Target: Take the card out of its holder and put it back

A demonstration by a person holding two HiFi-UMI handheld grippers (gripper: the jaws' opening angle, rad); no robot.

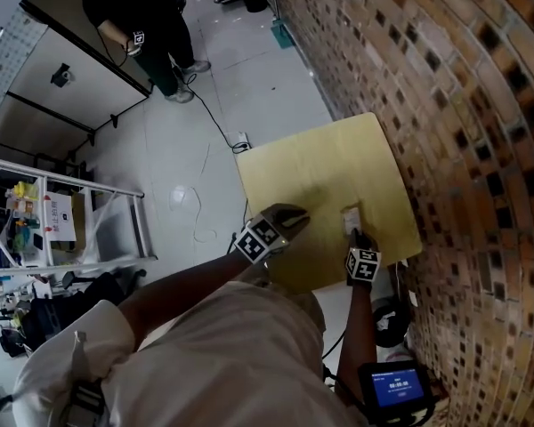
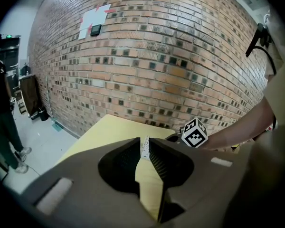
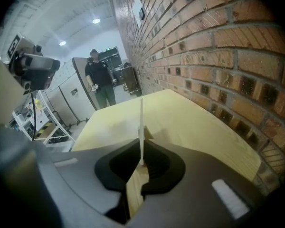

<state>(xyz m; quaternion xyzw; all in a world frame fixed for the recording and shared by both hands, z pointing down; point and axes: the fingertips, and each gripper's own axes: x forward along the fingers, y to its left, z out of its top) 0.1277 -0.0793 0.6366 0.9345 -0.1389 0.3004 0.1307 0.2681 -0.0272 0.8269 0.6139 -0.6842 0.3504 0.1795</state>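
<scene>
A pale wooden table [image 1: 320, 163] stands against a brick wall [image 1: 481, 105]. The left gripper [image 1: 299, 215] is over the table with its jaws drawn almost together on nothing. The card shows only beyond its tips, ahead and a little apart, close to the right gripper's marker cube. The right gripper [image 1: 357, 237] is the one at work: its jaws are clamped on the white card [image 3: 141, 120], which stands upright and edge-on between them, long axis vertical, rising past the tips. Just beyond the jaws, against the card's right face, sits a small tan block, probably the holder [image 3: 148, 135]. I cannot tell whether the card's foot is seated in it. The next move looks like a straight vertical one for the right gripper.
</scene>
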